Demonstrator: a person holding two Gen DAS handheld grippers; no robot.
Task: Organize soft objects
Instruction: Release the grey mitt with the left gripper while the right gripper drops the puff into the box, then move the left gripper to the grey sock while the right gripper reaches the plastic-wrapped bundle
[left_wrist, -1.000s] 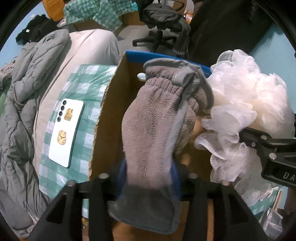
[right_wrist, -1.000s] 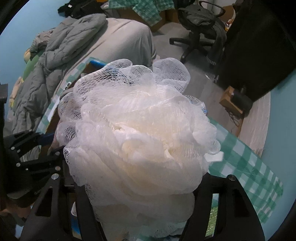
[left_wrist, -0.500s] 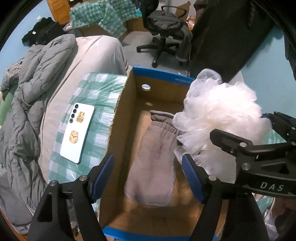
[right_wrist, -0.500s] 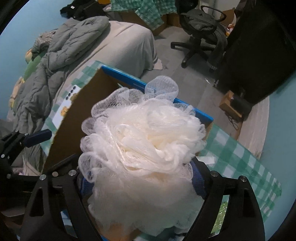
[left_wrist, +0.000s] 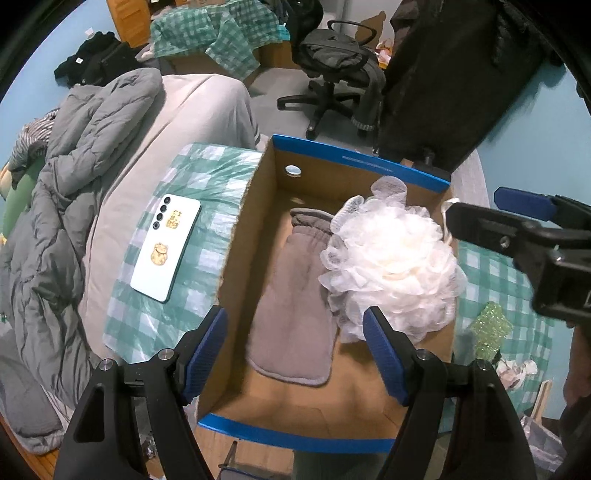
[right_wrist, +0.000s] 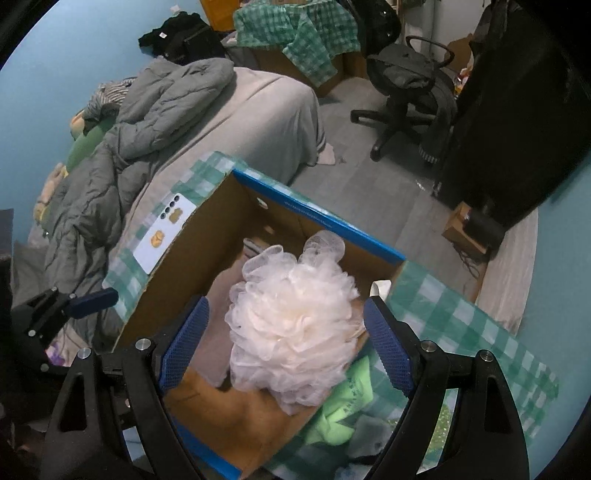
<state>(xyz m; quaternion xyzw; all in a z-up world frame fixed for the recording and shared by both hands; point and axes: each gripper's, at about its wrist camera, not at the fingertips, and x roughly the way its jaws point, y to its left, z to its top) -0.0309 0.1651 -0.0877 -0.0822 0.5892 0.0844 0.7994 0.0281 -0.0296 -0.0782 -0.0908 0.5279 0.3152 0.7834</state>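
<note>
Room: blue walls, a bed (left_wrist: 207, 110) with a grey quilt (left_wrist: 74, 177), an office chair (left_wrist: 332, 74) on the floor behind.
Cloth: green-checked (left_wrist: 177, 295), spread under a cardboard box (left_wrist: 240, 258).
Phone: white (left_wrist: 166, 247), lay flat on the cloth just left of the box.
Mitt: grey (left_wrist: 295, 306), lay flat on the box floor, left half.
Pouf: white mesh (left_wrist: 391, 266), sat in the box's right half, touching the mitt.
Left tongs: (left_wrist: 295, 354) spread wide above the box, nothing between the blue pads; the jaws had just been opening.
Right tongs: (right_wrist: 284, 347) spread wide over the pouf, pads clear of it on both sides; the jaws had just been opening.
Green cloth: (right_wrist: 343, 413) lay just outside the box's right wall.
</note>
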